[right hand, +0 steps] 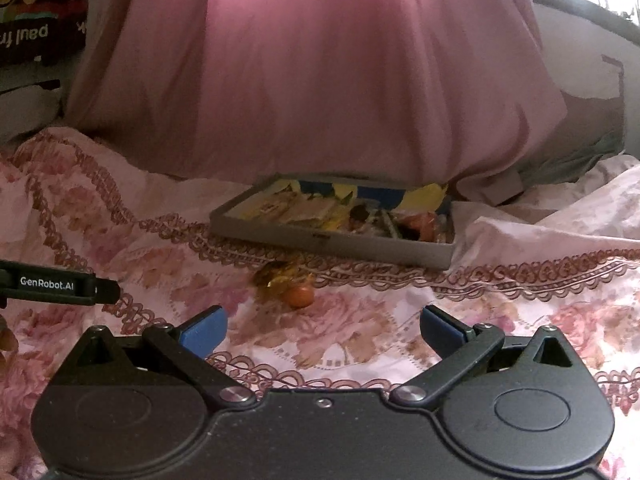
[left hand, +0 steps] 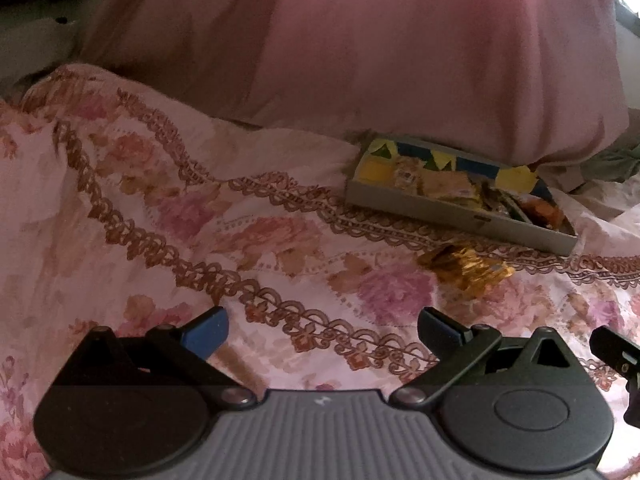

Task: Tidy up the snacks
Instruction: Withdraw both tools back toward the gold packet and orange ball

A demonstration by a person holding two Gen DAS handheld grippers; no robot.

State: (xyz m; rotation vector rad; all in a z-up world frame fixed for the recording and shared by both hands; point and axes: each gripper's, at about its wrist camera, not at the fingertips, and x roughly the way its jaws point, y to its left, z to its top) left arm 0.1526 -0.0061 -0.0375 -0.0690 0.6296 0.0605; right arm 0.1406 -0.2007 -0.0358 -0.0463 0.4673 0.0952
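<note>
Bedspread (left hand: 248, 216), pink with floral print and brown lace-pattern bands, is seen across the bed in both wrist views. A large pink pillow (left hand: 400, 60) is propped at the back.

Left wrist view: the left gripper (left hand: 322, 330) is held low over the bedspread, jaws spread wide, nothing between the blue pads (left hand: 208, 332). Ahead and to the right, a shallow grey tray (left hand: 440, 210) is set on the bedspread, its far edge just under the pillow. The tray is filled with snack packets (left hand: 436, 184): pale and yellow ones at its left, darker ones in the middle, orange ones at its right end. Just in front of the tray, a loose gold-wrapped snack (left hand: 468, 266) lies on the bedspread, outside the tray. At the far right edge, part of the right gripper is caught in view.

Right wrist view: the left gripper's finger, marked "GenRobot.AI", enters at the left edge. The right gripper (right hand: 324, 330) is also held with jaws wide and empty. The gold-wrapped snack, with an orange piece (right hand: 300, 295) beside it, lies directly ahead, between the jaws and the tray.
</note>
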